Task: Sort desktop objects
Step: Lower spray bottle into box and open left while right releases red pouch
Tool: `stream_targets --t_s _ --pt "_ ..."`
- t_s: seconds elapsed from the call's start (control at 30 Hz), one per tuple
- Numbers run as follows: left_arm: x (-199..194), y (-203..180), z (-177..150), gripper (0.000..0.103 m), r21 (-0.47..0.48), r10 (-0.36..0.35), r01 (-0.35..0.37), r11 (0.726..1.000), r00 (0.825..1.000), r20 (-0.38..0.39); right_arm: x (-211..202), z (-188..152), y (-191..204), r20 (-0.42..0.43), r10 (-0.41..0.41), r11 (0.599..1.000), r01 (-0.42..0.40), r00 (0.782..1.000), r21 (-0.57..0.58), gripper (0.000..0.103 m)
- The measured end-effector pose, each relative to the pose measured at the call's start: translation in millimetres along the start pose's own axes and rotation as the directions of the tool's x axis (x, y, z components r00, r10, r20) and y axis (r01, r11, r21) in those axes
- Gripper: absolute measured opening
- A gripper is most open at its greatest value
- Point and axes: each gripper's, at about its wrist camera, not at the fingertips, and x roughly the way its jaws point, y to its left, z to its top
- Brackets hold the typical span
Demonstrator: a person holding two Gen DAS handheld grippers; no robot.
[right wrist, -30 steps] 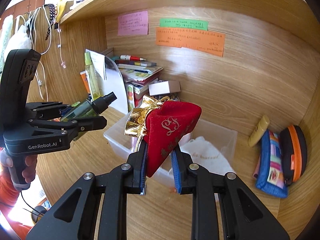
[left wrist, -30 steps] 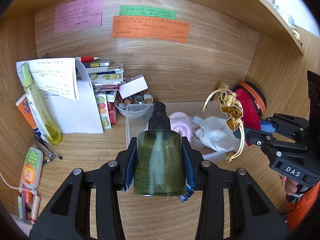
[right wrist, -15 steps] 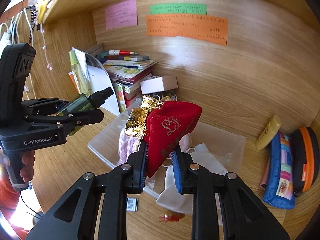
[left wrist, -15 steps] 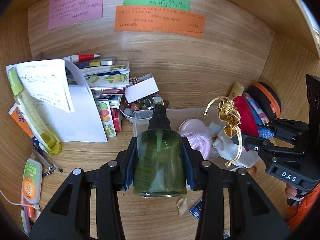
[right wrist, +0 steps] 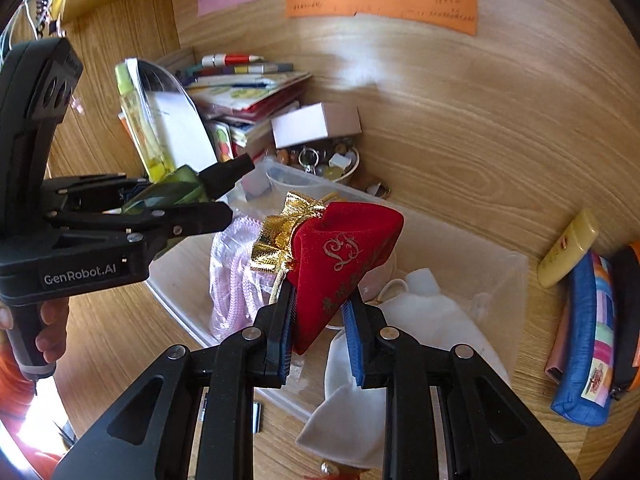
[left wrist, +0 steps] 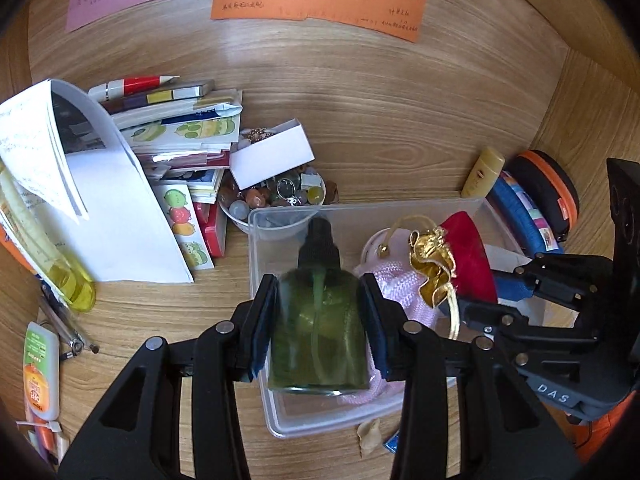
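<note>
A green spray bottle (left wrist: 320,320) with a black cap sits clamped in my left gripper (left wrist: 320,320), hanging over the left end of a clear plastic bin (left wrist: 256,276). My right gripper (right wrist: 320,332) is shut on a red velvet pouch (right wrist: 344,256) with a gold ruffled top, held above the bin (right wrist: 516,276). In the left wrist view the pouch (left wrist: 468,256) and right gripper (left wrist: 476,312) hover at the bin's right side. In the right wrist view the bottle (right wrist: 172,194) and left gripper (right wrist: 208,204) are at the left. Inside the bin lie a pink knitted item (left wrist: 396,284) and a white cloth bag (right wrist: 424,312).
A stack of books and papers (left wrist: 176,140), a bowl of beads (left wrist: 276,200) under a white box (left wrist: 272,156), and a yellow bottle (left wrist: 52,264) crowd the back left. A cream tube (right wrist: 568,248), a blue pencil case (right wrist: 588,336) and an orange-rimmed case (left wrist: 548,188) stand right.
Both grippers have moved forward and down toward the bin, carrying the bottle and the pouch. Bottle and pouch now hang over the bin's inside. Both grips are unchanged.
</note>
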Motion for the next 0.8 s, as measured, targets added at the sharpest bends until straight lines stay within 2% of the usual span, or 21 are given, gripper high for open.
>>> stream_targets --t_s 0.33,0.47,0.67,0.8 --pt "6 3 1 0.042 0.007 -0.004 0.004 1.0 1.0 -0.003 10 1 1 -0.029 -0.024 1.0 0.023 0.999 -0.016 0.021" --pt "11 0 -6 0.049 0.011 -0.008 0.008 1.0 1.0 -0.024 12 -1 3 -0.044 -0.032 0.999 0.032 0.998 -0.019 0.023" --pt "10 -6 -13 0.051 0.03 0.011 -0.01 0.999 0.999 -0.033 12 -3 10 -0.054 -0.051 0.998 0.049 0.997 -0.041 0.037" --pt "9 -8 -17 0.052 0.037 0.011 -0.009 0.999 0.999 -0.04 6 -3 19 -0.03 -0.087 0.994 0.085 0.996 -0.071 0.053"
